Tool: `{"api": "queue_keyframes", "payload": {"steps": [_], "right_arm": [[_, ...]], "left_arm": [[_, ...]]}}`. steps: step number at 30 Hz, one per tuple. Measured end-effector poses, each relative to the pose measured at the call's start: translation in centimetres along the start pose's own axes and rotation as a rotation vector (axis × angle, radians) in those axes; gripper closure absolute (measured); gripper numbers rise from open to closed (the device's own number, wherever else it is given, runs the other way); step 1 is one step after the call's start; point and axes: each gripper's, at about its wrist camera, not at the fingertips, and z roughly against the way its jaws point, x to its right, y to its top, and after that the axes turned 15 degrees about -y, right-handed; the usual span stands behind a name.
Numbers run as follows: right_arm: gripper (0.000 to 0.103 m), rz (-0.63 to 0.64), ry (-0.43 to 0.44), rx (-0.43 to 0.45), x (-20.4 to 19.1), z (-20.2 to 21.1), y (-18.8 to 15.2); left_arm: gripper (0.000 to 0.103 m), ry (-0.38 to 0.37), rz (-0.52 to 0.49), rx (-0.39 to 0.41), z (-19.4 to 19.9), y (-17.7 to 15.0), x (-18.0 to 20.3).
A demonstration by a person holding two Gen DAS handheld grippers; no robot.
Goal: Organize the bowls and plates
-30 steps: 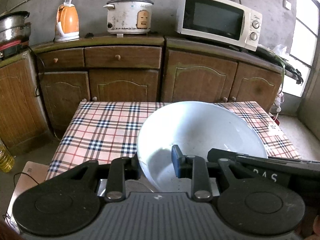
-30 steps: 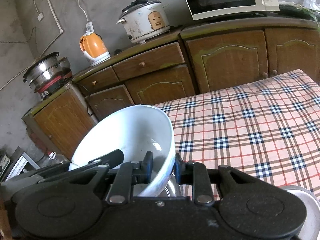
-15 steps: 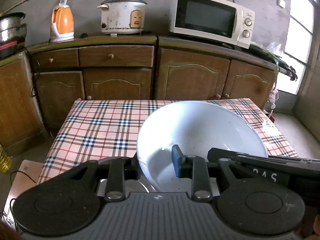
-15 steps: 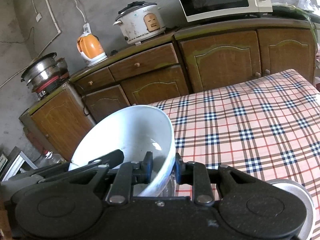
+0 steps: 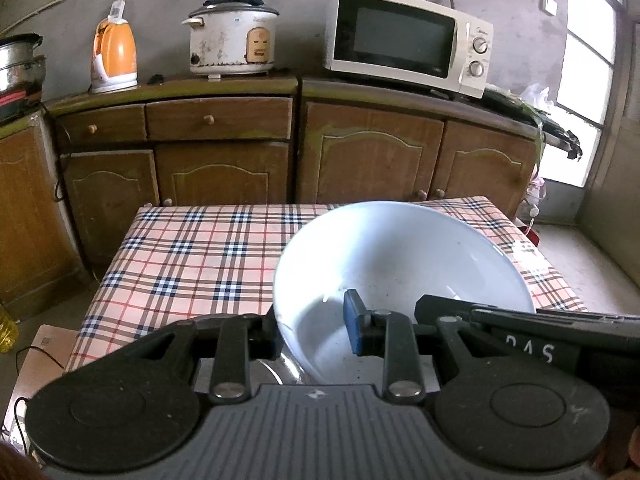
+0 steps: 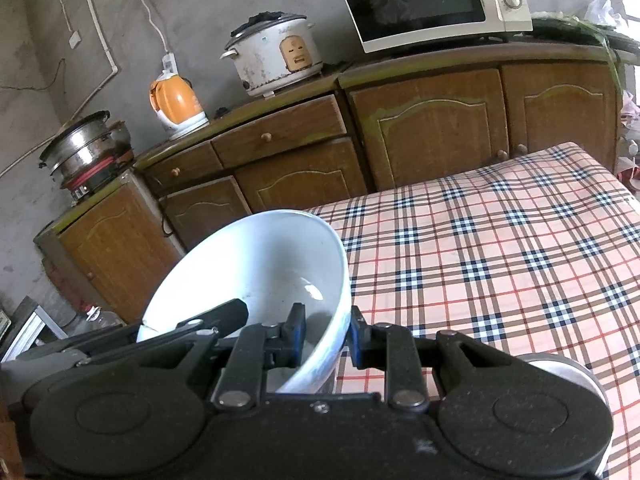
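Observation:
A large white bowl (image 5: 400, 264) hangs tilted over the near edge of the checked table (image 5: 192, 256), held from both sides. My left gripper (image 5: 313, 330) is shut on its left rim, with one blue-padded finger inside and the other outside. My right gripper (image 6: 326, 336) is shut on the opposite rim of the white bowl (image 6: 256, 264) in the same way. Each gripper shows in the other's view: the right gripper (image 5: 520, 320) and the left gripper (image 6: 200, 322). A shiny dish rim (image 5: 276, 368) lies just under the bowl.
A steel plate (image 6: 560, 364) sits at the table's near right corner. Beyond the checked cloth (image 6: 500, 248) stand wooden cupboards (image 5: 372, 160) carrying a microwave (image 5: 404, 40), a rice cooker (image 5: 232, 40) and an orange kettle (image 5: 114, 56). Steel pots (image 6: 84, 148) are stacked at the left.
Both grippers keep the same hold on the bowl. The kitchen behind has slid slightly left and looks a little farther off, so the bowl has drifted a short way with the hands.

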Motion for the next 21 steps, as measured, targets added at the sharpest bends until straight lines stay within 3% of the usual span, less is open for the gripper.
{"api": "queue_keyframes", "payload": {"steps": [21], "right_arm": [[0.074, -0.019, -0.027, 0.014, 1.6, 1.4, -0.8]], "left_arm": [[0.073, -0.035, -0.017, 0.001, 0.4, -0.8, 1.3]]}}
